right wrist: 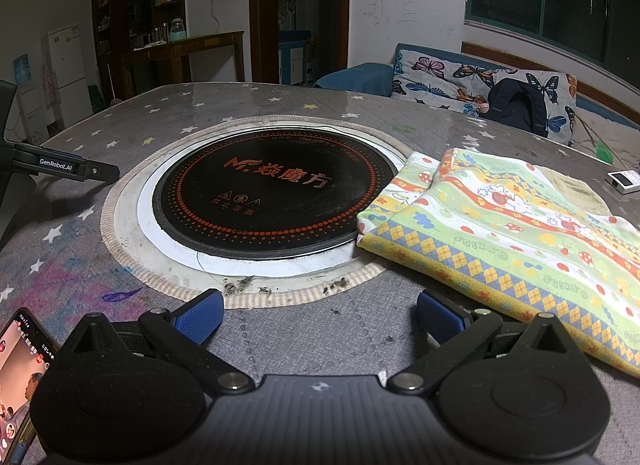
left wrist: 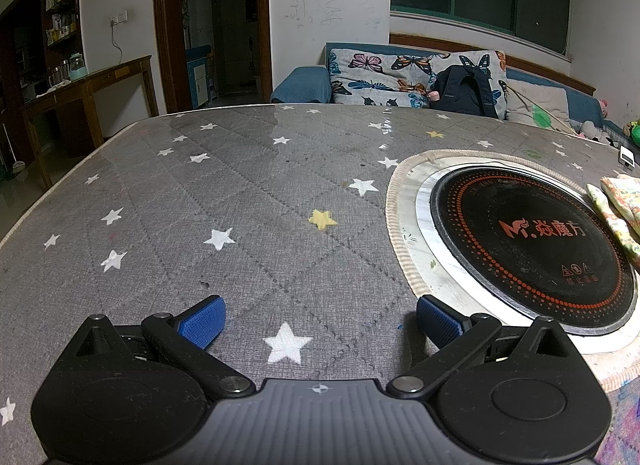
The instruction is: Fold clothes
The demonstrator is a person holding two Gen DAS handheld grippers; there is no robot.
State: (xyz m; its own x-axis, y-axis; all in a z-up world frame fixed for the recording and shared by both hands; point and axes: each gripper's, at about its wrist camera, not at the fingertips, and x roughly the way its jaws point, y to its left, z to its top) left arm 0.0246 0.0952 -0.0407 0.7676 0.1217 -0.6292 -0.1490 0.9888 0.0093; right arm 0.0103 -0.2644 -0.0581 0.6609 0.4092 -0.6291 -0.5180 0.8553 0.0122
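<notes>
A folded patterned garment [right wrist: 516, 233], green, yellow and orange with mushrooms and rabbits, lies on the grey star-print table cover [right wrist: 304, 345] at the right. Its edge shows at the far right of the left wrist view [left wrist: 618, 205]. My right gripper [right wrist: 320, 319] is open and empty, low over the table, just left of the garment's near corner. My left gripper [left wrist: 320, 323] is open and empty over bare star cloth [left wrist: 240, 205], well left of the garment. The left gripper's body [right wrist: 56, 167] shows at the left edge of the right wrist view.
A round black induction hob [right wrist: 272, 193] sits in the table's middle, ringed by a woven trim [left wrist: 396, 225]. A phone [right wrist: 20, 365] lies at the near left. A small white device [right wrist: 624, 181] lies at the far right. A sofa with a backpack [left wrist: 464, 91] stands behind.
</notes>
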